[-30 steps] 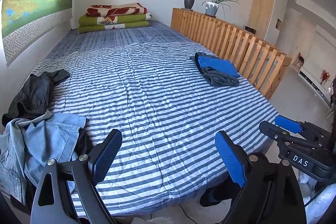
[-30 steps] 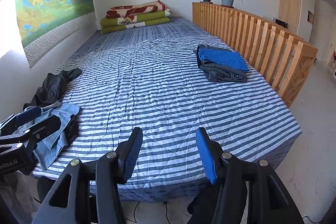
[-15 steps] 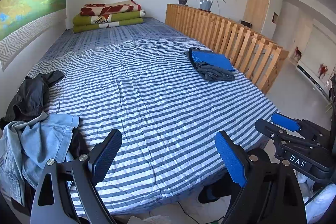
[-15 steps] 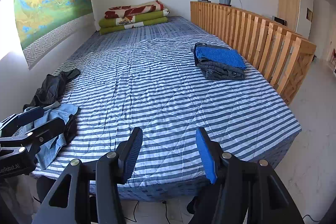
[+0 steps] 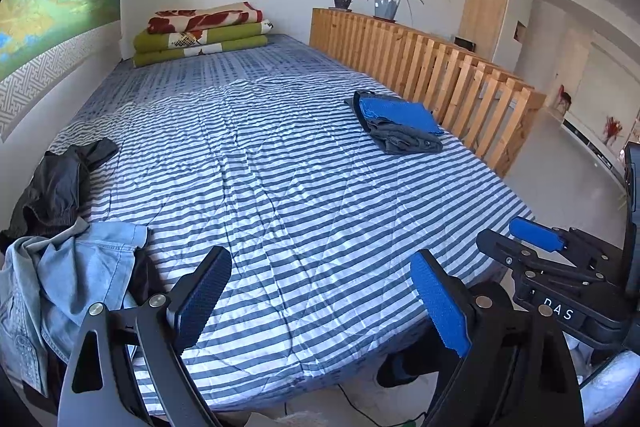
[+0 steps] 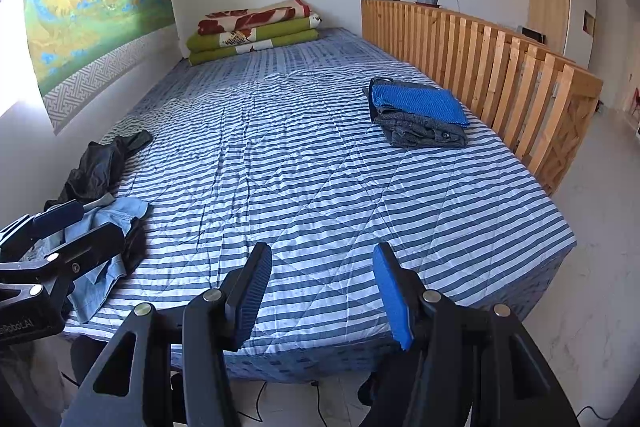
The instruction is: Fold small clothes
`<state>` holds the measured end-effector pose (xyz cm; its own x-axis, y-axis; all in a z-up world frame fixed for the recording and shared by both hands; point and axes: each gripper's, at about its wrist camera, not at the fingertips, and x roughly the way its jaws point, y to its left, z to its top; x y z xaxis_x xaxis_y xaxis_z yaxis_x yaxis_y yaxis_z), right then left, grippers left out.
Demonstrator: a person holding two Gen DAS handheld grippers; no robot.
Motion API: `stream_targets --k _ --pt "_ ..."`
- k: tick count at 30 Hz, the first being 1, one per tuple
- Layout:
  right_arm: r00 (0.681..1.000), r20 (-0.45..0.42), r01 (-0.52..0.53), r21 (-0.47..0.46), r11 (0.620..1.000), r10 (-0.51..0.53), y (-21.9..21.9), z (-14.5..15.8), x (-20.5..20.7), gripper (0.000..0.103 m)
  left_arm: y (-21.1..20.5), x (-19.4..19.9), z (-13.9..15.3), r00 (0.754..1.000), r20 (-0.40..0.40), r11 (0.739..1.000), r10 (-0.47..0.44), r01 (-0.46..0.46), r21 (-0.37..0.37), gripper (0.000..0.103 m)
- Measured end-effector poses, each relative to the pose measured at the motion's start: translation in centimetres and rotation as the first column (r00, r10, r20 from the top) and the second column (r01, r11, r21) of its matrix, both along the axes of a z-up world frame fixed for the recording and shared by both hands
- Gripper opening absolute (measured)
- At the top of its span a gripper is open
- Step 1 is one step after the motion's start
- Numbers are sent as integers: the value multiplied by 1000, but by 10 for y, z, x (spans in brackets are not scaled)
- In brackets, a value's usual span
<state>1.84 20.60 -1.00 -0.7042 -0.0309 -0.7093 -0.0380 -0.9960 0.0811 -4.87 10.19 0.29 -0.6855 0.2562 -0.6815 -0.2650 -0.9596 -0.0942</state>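
Note:
A crumpled light-blue denim garment (image 5: 68,279) (image 6: 112,223) lies at the bed's near left corner, over something dark. Beyond it sits a crumpled black garment (image 5: 60,183) (image 6: 100,163). On the right side of the bed rests a folded stack: a blue cloth (image 5: 400,111) (image 6: 420,103) on top of grey clothing (image 5: 408,141) (image 6: 424,135). My left gripper (image 5: 320,291) hovers open over the bed's front edge, holding nothing. My right gripper (image 6: 320,287) is open too and holds nothing; it also shows in the left wrist view at the right (image 5: 552,255).
The blue-and-white striped bed (image 5: 280,167) (image 6: 300,167) fills the view. Folded green and red blankets (image 5: 200,35) (image 6: 256,27) lie at its far end. A wooden slatted rail (image 5: 432,67) (image 6: 500,67) with plant pots runs along the right. Wall with a landscape hanging on the left.
Both cameras have shifted slightly; the left wrist view has drifted a little to the right and back. Both grippers stay open, and no clothing has moved.

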Motion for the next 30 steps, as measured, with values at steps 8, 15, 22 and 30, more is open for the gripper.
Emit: stream_targets --k 8,15,22,30 --pt "1000 2 -3 -2 1000 3 1 -1 1 49 -1 0 -1 1000 0 1000 1 -1 0 93" --pt "1000 7 -2 -4 1000 2 0 -2 3 49 0 2 -2 1000 2 1000 -2 2 -1 93" --pt "1000 8 1 -8 1000 -1 1 -3 4 49 1 4 -2 1000 3 1000 -4 4 -2 93" --pt "1000 12 -1 -12 1000 1 3 -4 3 49 3 4 -4 1000 7 1000 -9 9 -5 93"
